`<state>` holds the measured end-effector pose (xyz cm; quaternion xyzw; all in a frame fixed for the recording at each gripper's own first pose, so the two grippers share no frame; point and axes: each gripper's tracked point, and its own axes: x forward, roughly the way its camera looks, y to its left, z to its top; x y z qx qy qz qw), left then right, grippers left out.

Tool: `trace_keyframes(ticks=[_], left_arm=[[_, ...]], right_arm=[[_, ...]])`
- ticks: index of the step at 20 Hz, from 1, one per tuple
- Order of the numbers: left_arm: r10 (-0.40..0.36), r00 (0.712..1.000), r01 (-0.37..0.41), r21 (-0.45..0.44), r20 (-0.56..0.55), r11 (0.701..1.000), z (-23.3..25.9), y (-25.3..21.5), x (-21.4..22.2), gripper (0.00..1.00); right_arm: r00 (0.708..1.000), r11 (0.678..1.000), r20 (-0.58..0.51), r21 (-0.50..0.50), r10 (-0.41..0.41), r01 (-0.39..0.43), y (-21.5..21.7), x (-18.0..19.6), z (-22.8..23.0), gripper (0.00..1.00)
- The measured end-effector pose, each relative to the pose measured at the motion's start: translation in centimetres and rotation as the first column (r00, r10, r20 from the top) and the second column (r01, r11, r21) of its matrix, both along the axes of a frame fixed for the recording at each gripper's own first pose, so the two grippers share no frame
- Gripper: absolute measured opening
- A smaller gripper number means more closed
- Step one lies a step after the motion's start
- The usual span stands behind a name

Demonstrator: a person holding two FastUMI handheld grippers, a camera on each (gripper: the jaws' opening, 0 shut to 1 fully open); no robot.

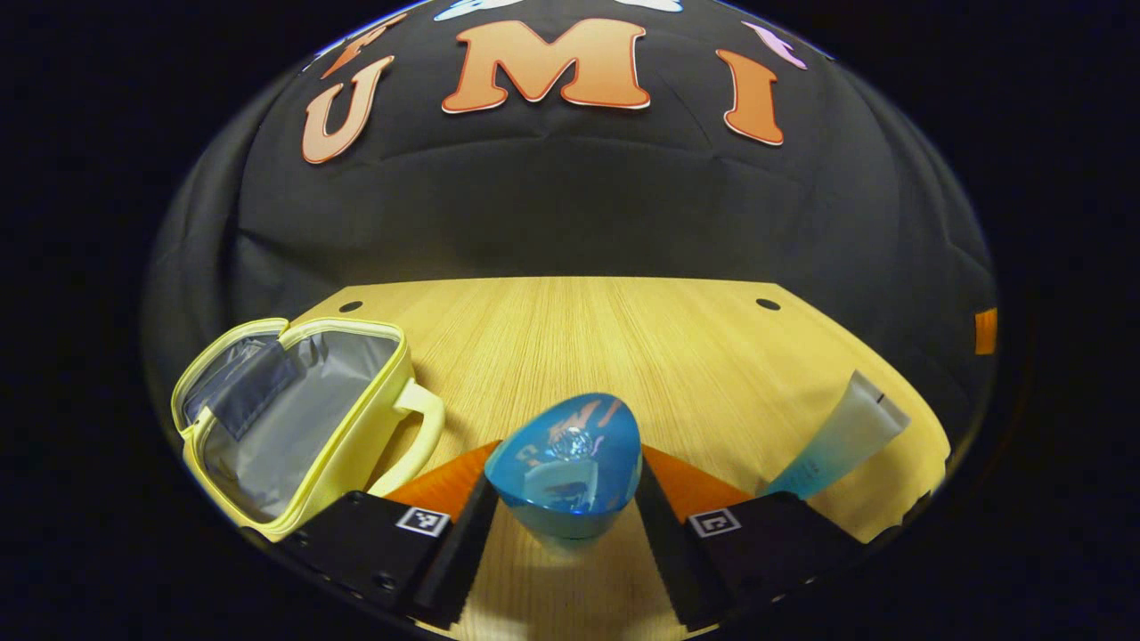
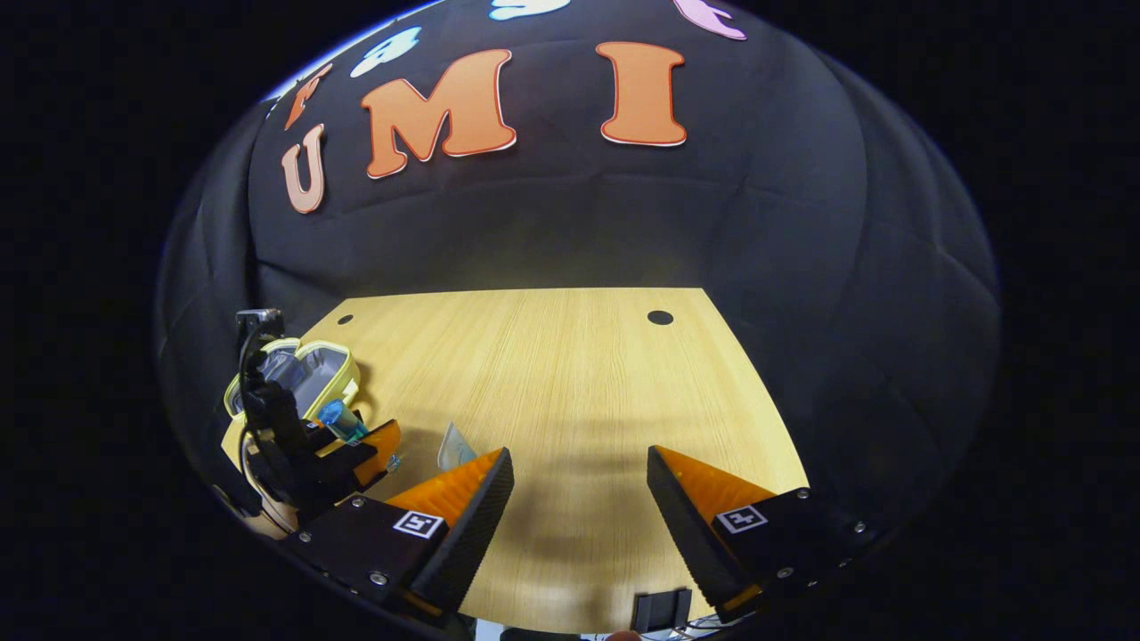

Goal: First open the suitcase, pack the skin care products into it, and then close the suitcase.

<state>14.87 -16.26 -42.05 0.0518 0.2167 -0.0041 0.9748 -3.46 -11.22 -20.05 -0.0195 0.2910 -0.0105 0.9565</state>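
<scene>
A: While the suitcase (image 1: 294,427) lies unzipped at the desk's (image 1: 588,338) left edge, which step is shown?

B: Packing. The left gripper (image 1: 565,525) clamps a blue bottle (image 1: 565,467) between both fingers, raised off the desk, near the case. A tube (image 1: 842,436) lies to its right.

A: And the right gripper (image 2: 579,507)?

B: Spread wide, empty, over bare desk.

A: Next move?

B: Probably carrying the bottle left over the opening, then releasing.
</scene>
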Motion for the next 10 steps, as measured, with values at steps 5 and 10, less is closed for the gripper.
trace_keyframes(ticks=[5, 10], left_arm=[[-0.062, 0.993, 0.056, -0.056, -0.102, 0.997, -0.4, -1.4, -1.3, 0.49], [-0.121, 0.986, 0.107, -0.127, -0.111, 0.986, 5.5, -2.9, -3.1, 0.49]], right_arm=[[1.000, 1.000, 0.005, 0.010, 0.016, -0.016, 0.7, -0.5, -0.1, 0.96], [0.995, 0.994, 0.061, 0.076, 0.079, -0.083, 4.5, -0.1, 0.5, 0.96]])
